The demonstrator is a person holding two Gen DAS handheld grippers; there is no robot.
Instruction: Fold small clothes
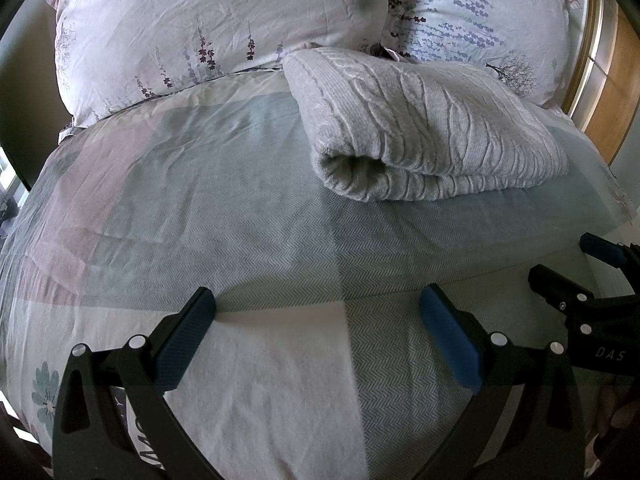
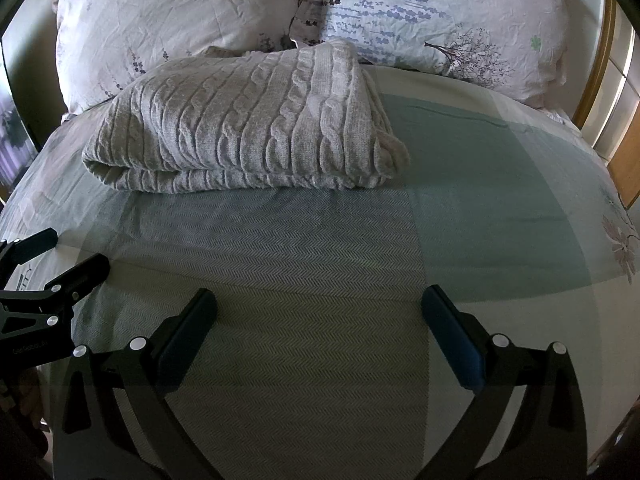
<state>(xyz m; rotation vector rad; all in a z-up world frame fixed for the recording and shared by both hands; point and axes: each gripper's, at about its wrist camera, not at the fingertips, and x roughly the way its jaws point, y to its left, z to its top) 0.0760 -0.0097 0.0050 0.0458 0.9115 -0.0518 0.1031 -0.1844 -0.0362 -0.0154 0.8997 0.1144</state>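
Note:
A grey cable-knit sweater [image 1: 424, 128] lies folded into a thick rectangle on the bed, just in front of the pillows; it also shows in the right wrist view [image 2: 248, 120]. My left gripper [image 1: 318, 312] is open and empty, low over the bedspread, well short of the sweater. My right gripper [image 2: 320, 312] is open and empty, also short of the sweater. The right gripper shows at the right edge of the left wrist view [image 1: 572, 268], and the left gripper shows at the left edge of the right wrist view [image 2: 68, 256].
The bedspread [image 1: 240, 208] has grey, green and pale patches. Two floral pillows [image 1: 192, 36] [image 1: 476, 16] lean at the head of the bed. A wooden bed frame [image 2: 600, 64] stands at the right.

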